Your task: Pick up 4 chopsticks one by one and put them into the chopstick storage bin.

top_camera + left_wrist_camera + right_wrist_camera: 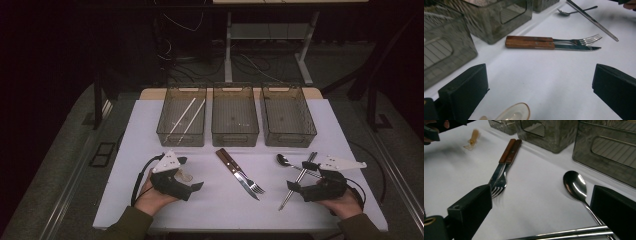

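Observation:
My left gripper point(192, 174) point(540, 75) rests low over the white table point(150, 120) at front left, jaws wide open. A small translucent amber spoon point(186, 176) point(514, 113) lies on the table between them, untouched by the pads. My right gripper point(300, 175) point(541, 195) at front right is open too. A pair of metal chopsticks point(298, 180) point(564, 233) lies across the gap between its jaws. A metal spoon point(287, 161) point(575, 185) lies just beyond. In the middle lie a wooden-handled knife point(235, 172) point(529, 45) and fork point(252, 184) point(499, 183), side by side.
Three smoky clear bins stand in a row at the back: the left bin point(181, 117) holds white chopsticks point(186, 116), while the middle bin point(235, 115) and right bin point(288, 115) look bare inside. The table's front edge runs just behind both hands.

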`<control>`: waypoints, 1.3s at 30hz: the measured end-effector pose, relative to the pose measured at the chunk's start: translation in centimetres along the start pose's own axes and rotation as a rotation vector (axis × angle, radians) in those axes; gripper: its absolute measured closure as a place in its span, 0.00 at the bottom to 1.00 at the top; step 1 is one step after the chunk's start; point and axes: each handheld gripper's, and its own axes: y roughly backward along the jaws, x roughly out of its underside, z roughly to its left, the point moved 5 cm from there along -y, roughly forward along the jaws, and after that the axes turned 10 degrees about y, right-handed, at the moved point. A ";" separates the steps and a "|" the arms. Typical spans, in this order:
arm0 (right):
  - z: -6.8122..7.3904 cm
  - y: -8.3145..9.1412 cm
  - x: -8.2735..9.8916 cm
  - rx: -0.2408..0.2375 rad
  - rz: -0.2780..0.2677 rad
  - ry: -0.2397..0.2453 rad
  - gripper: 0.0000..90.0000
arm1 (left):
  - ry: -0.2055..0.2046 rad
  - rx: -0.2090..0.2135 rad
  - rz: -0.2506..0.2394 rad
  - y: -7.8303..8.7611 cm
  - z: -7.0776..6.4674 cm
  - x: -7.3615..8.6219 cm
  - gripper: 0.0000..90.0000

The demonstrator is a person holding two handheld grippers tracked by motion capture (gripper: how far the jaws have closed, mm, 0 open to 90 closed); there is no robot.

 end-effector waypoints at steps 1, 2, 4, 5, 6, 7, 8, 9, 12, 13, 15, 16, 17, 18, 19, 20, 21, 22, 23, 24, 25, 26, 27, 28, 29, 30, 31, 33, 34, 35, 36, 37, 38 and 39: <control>-0.1 0.1 0.0 0.008 0.004 -0.001 0.05 | -0.004 -0.001 0.014 -0.1 -0.1 0.2 0.00; -0.2 0.2 0.0 0.018 0.011 -0.002 0.07 | -0.005 -0.004 0.021 -0.2 -0.1 0.3 0.00; -0.4 0.3 0.1 0.030 0.023 -0.010 0.07 | -0.008 -0.005 0.031 -0.2 -0.3 0.5 0.00; -0.5 0.4 0.2 0.041 0.034 -0.014 0.09 | -0.010 -0.007 0.034 -0.2 -0.3 0.6 0.00; -0.6 0.5 0.3 0.043 0.042 -0.013 0.14 | -0.008 -0.007 0.035 -0.2 -0.3 0.6 0.00; -0.7 0.5 0.3 0.042 0.048 -0.012 0.16 | -0.007 -0.007 0.033 -0.2 -0.3 0.6 0.00; -0.9 0.6 0.4 0.052 0.058 -0.016 0.17 | -0.008 -0.007 0.033 -0.2 -0.2 0.6 0.00; -1.0 0.6 0.5 0.060 0.068 -0.020 0.19 | -0.006 -0.007 0.034 -0.2 -0.2 0.6 0.00; -1.7 0.7 0.8 0.087 0.101 -0.035 0.32 | 0.000 -0.005 0.035 -0.3 -0.1 0.7 0.00; -2.1 0.8 0.8 0.100 0.111 -0.048 0.39 | 0.004 -0.005 0.034 -0.3 -0.1 0.7 0.00; -2.7 1.0 0.8 0.125 0.122 -0.056 0.48 | 0.010 -0.002 0.030 -0.3 -0.1 0.7 0.00; -3.1 1.0 0.8 0.138 0.130 -0.057 0.53 | 0.012 -0.001 0.026 -0.3 -0.1 0.7 0.00; -3.6 1.0 0.8 0.154 0.146 -0.060 0.57 | 0.010 -0.003 0.026 -0.4 -0.1 0.7 0.00; -4.0 1.0 0.9 0.174 0.160 -0.065 0.61 | 0.010 -0.004 0.030 -0.4 0.0 0.8 0.00; -4.6 1.0 1.0 0.187 0.170 -0.069 0.65 | 0.005 -0.002 0.030 -0.4 0.0 0.8 0.00; -5.1 1.1 1.1 0.198 0.177 -0.083 0.70 | 0.009 -0.004 0.033 -0.4 0.0 0.8 0.00; -5.6 1.2 1.2 0.206 0.187 -0.098 0.75 | 0.009 -0.004 0.033 -0.5 0.1 0.8 0.00; -6.2 1.2 1.3 0.222 0.191 -0.113 0.78 | 0.010 -0.004 0.035 -0.5 0.1 0.8 0.00; -6.9 1.3 1.4 0.233 0.193 -0.130 0.82 | 0.011 -0.004 0.035 -0.5 0.1 0.8 0.00; -7.3 1.4 1.5 0.241 0.193 -0.149 0.86 | 0.013 -0.004 0.037 -0.5 0.1 0.9 0.00; -8.0 1.5 1.6 0.258 0.198 -0.168 0.89 | 0.013 -0.005 0.040 -0.5 0.1 0.9 0.00; -8.4 1.5 1.7 0.266 0.204 -0.177 0.92 | 0.011 -0.008 0.042 -0.5 0.1 0.9 0.00; -8.8 1.5 1.8 0.274 0.208 -0.195 0.94 | 0.013 -0.007 0.043 -0.5 0.2 1.0 0.00; -9.3 1.5 1.9 0.281 0.211 -0.202 0.97 | 0.017 -0.006 0.045 -0.6 0.2 1.0 0.00; -9.7 1.4 2.0 0.286 0.221 -0.208 0.99 | 0.018 -0.007 0.048 -0.6 0.3 1.0 0.00; -10.1 1.2 2.2 0.291 0.231 -0.207 1.00 | 0.022 -0.009 0.049 -0.6 0.3 1.0 0.00; -10.4 1.1 2.3 0.294 0.235 -0.209 1.00 | 0.025 -0.008 0.050 -0.6 0.4 1.1 0.00; -11.0 0.8 2.5 0.295 0.246 -0.219 1.00 | 0.027 -0.007 0.052 -0.6 0.5 1.1 0.00; -11.3 0.5 2.6 0.297 0.250 -0.222 1.00 | 0.028 -0.007 0.050 -0.6 0.5 1.1 0.00; -11.6 0.3 2.7 0.305 0.255 -0.230 1.00 | 0.029 -0.007 0.049 -0.6 0.5 1.1 0.00; -11.8 0.2 2.8 0.309 0.262 -0.233 1.00 | 0.028 -0.008 0.049 -0.6 0.5 1.1 0.00; -12.0 0.1 2.9 0.307 0.270 -0.239 1.00 | 0.027 -0.009 0.051 -0.6 0.5 1.1 0.00; -12.2 0.0 2.9 0.311 0.278 -0.239 1.00 | 0.026 -0.009 0.053 -0.6 0.5 1.1 0.00; -12.4 -0.1 3.0 0.321 0.288 -0.238 1.00 | 0.026 -0.009 0.057 -0.7 0.5 1.2 0.00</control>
